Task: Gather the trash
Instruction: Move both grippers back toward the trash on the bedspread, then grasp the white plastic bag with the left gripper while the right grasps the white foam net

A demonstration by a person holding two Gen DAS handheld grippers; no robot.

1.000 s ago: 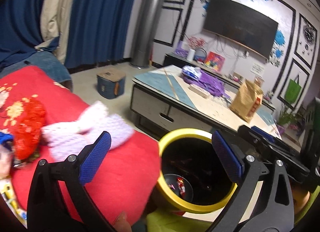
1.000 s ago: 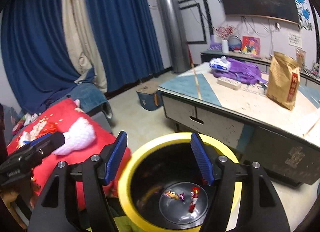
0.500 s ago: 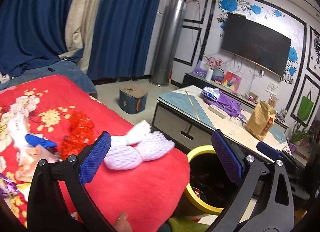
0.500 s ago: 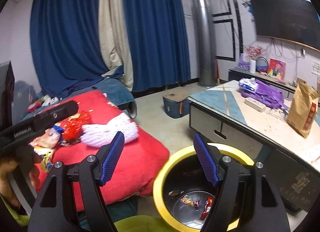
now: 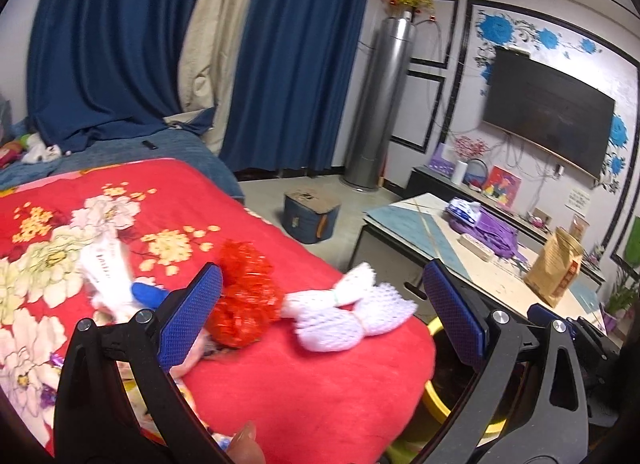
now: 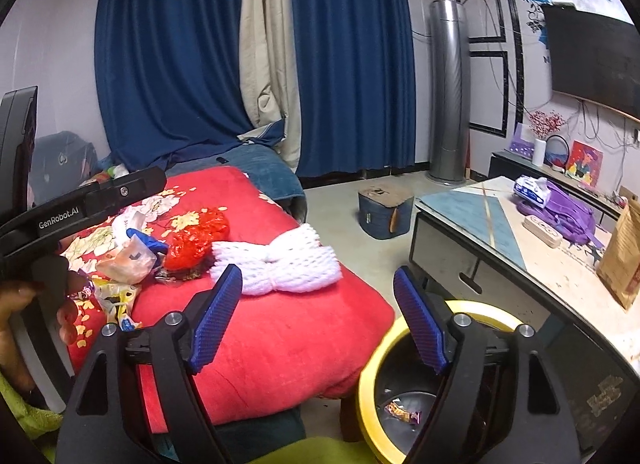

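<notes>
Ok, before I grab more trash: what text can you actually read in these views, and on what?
"GenRobot.AI": on the left gripper's black body, seen from the right wrist.
White wrapper on the red blanket: print too blurred.
Brown paper bag label: too small to read.

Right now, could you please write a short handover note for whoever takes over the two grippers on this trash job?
Left gripper: open, empty.
Right gripper: open, empty; its jaws have just been opening.
Bin: on the floor beside the red blanket, a candy wrapper already inside.
Left to collect from the blanket: white foam net, red foam net, and the crumpled wrappers.
</notes>
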